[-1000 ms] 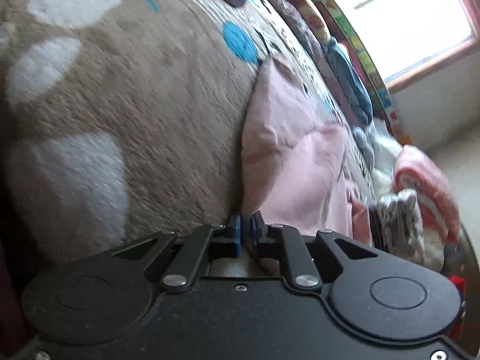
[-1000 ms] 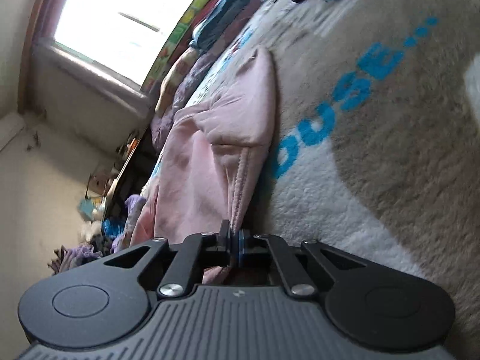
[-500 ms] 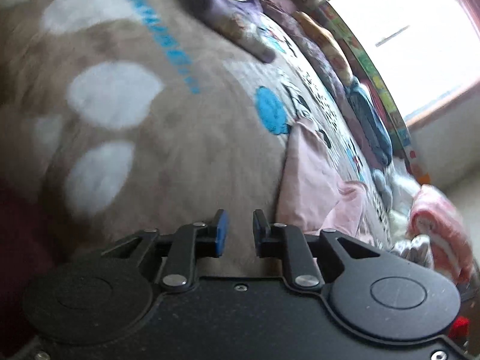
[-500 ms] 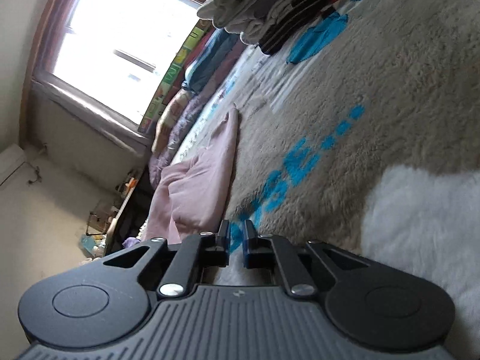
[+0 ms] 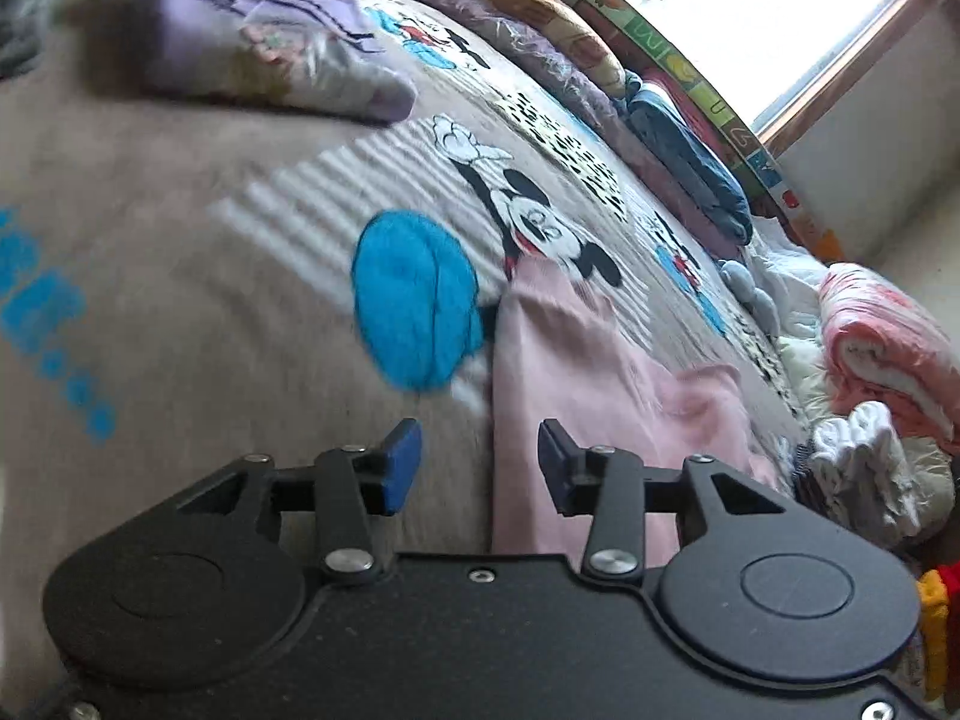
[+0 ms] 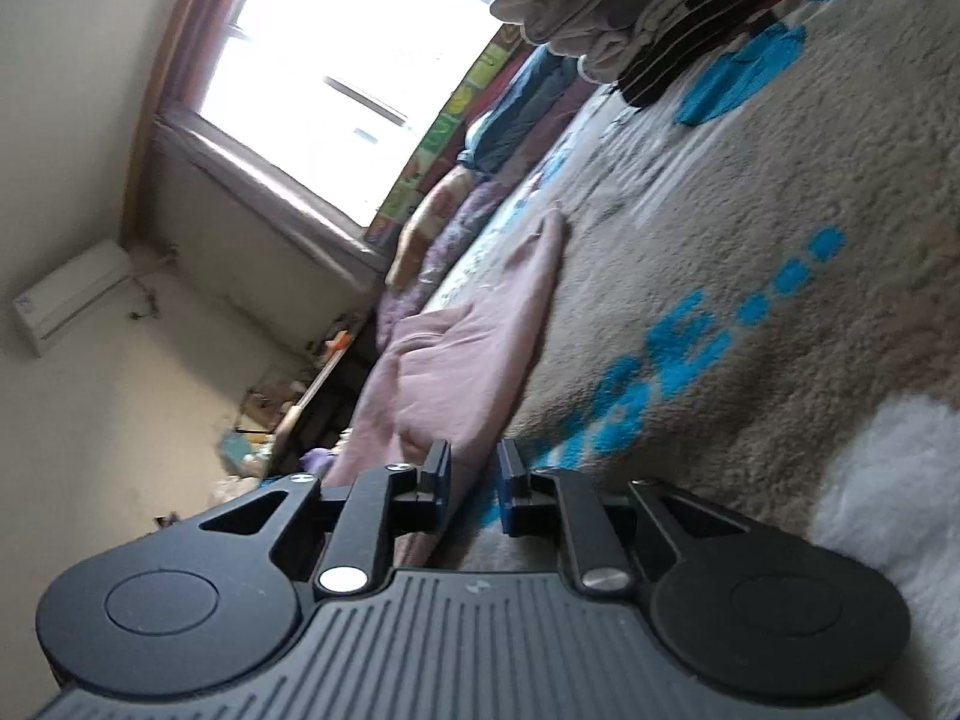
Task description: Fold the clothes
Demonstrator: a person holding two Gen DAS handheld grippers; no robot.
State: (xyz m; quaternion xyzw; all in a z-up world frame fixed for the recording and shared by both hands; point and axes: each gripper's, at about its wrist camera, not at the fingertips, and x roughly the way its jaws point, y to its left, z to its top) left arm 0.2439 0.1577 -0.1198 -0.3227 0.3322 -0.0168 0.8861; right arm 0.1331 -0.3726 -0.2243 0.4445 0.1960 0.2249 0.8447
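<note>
Bed blanket point(image 5: 180, 312) bearing the pink garment point(image 5: 576, 396), released flat after a fold: left gripper point(image 5: 479, 468) and right gripper point(image 6: 474, 483) fingers just spreading, both empty.

Bedspread: I see a plush brown blanket point(image 5: 180, 252) with a cartoon mouse print point(image 5: 534, 222) and blue lettering point(image 6: 672, 360).
Window: a bright window point(image 6: 354, 78) behind the bed.
Wall: a white air conditioner point(image 6: 72, 294).
Bed edge: a rolled pink-and-white blanket point(image 5: 882, 342).
</note>
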